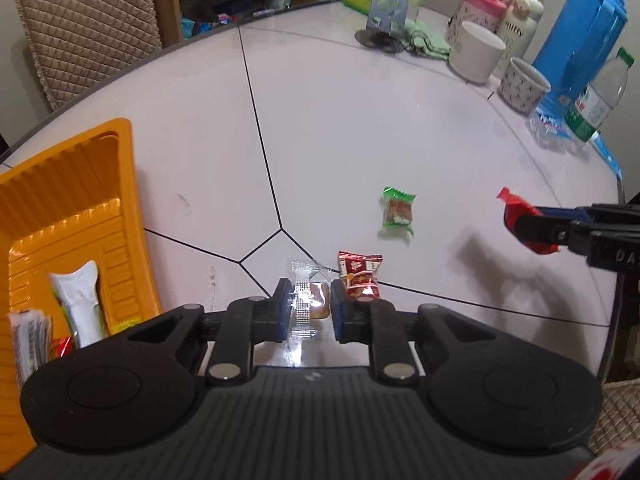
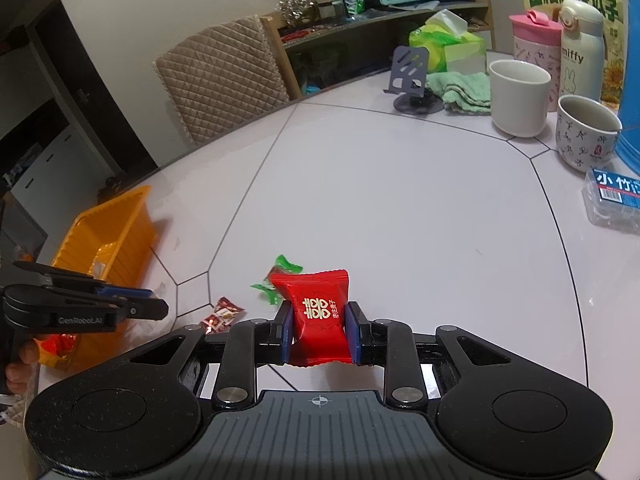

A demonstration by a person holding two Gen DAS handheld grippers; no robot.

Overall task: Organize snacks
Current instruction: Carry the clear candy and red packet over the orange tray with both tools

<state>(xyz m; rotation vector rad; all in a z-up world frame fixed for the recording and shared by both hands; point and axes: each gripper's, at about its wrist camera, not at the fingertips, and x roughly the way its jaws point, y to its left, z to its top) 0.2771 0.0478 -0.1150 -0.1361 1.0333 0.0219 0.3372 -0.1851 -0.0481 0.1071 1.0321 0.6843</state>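
My left gripper (image 1: 310, 304) is closed on a clear-wrapped brown snack (image 1: 312, 300) low over the white table (image 1: 360, 128). A dark red snack packet (image 1: 360, 278) lies just right of its fingers, and a green-wrapped candy (image 1: 397, 213) lies further out. My right gripper (image 2: 319, 330) is shut on a red candy packet (image 2: 318, 316) with gold characters, held above the table; it also shows in the left wrist view (image 1: 524, 220). The orange tray (image 1: 72, 208) at the left holds several snacks, among them a white packet (image 1: 80, 304).
Along the far edge stand a phone stand (image 1: 386, 20), green cloth (image 1: 424, 42), white cup (image 1: 476, 52), patterned cup (image 1: 522, 86), blue thermos (image 1: 580, 40), water bottle (image 1: 600, 100) and a clear box (image 2: 614, 202). A quilted chair (image 1: 88, 24) stands behind the table.
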